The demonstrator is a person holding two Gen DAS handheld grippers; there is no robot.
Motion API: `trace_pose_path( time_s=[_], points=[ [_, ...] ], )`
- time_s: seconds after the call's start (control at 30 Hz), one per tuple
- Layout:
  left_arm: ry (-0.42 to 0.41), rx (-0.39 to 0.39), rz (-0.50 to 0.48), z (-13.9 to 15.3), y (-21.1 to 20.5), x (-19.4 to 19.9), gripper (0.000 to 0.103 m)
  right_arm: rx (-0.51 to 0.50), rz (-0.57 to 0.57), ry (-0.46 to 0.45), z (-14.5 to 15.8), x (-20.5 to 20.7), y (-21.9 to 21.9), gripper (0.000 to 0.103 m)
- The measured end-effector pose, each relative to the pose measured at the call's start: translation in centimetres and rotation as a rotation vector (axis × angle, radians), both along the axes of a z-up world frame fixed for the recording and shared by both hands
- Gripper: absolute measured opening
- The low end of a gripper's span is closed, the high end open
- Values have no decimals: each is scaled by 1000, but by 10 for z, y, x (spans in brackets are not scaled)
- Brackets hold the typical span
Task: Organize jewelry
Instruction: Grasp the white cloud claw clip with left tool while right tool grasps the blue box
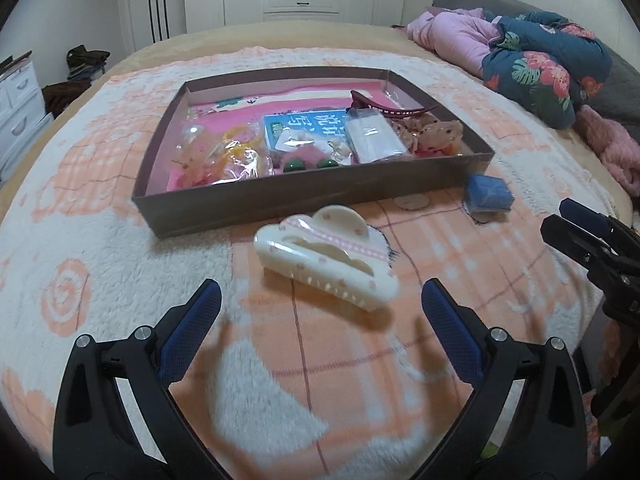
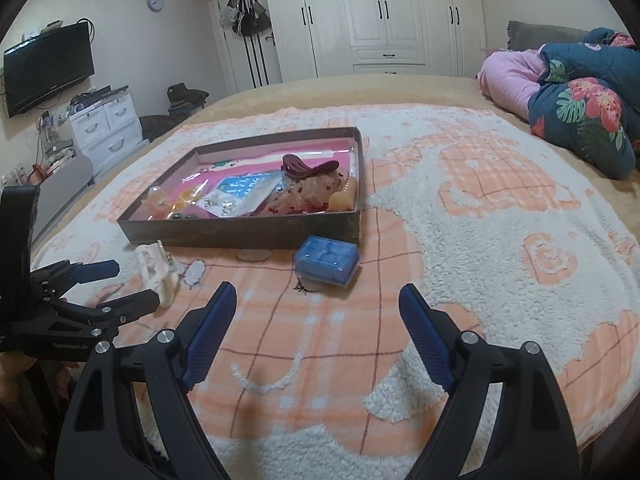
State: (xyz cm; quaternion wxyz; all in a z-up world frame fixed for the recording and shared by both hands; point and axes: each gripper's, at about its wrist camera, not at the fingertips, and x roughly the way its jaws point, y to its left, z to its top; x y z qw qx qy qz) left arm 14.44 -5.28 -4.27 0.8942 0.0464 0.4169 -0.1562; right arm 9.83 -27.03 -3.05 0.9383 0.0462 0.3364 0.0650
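Note:
A cream hair claw clip (image 1: pixel 326 256) with pink dots lies on the blanket just in front of my open left gripper (image 1: pixel 320 300); it also shows in the right wrist view (image 2: pixel 158 270). Behind it stands a shallow brown box (image 1: pixel 280 196) holding several hair accessories and packets, among them a dark red clip (image 1: pixel 380 106). A small blue case (image 1: pixel 489 194) lies by the box's near right corner, ahead of my open, empty right gripper (image 2: pixel 316 300) (image 2: pixel 326 260). The left gripper also shows in the right wrist view (image 2: pixel 128 284), and the right one in the left wrist view (image 1: pixel 568 220).
Everything rests on a white and orange fleece blanket (image 2: pixel 480 220) over a bed. A bundled floral and pink quilt (image 2: pixel 580 112) lies at the far right. Wardrobes (image 2: pixel 380 16), white drawers (image 2: pixel 104 128) and a wall TV (image 2: pixel 48 68) stand beyond the bed.

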Motion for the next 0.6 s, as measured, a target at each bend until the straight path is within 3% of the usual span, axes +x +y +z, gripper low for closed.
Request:
trace_pose_path(
  time_s=[0.2,0.4,0.5,0.6],
  points=[
    [24,-32,-12,-8,3,15,92,18,-13,48,-14,22,-1,83],
    [14,-38,-26,-14,5,22,81,28,-45,89,-24,45,-1,83],
    [-1,-37,-30,-14,5,23,68,30,-51,109,-29,56,-1,83],
    [-3,-47,-32,-14,7,25,67,15,-61,116,-31,65,1,83]
  ],
)
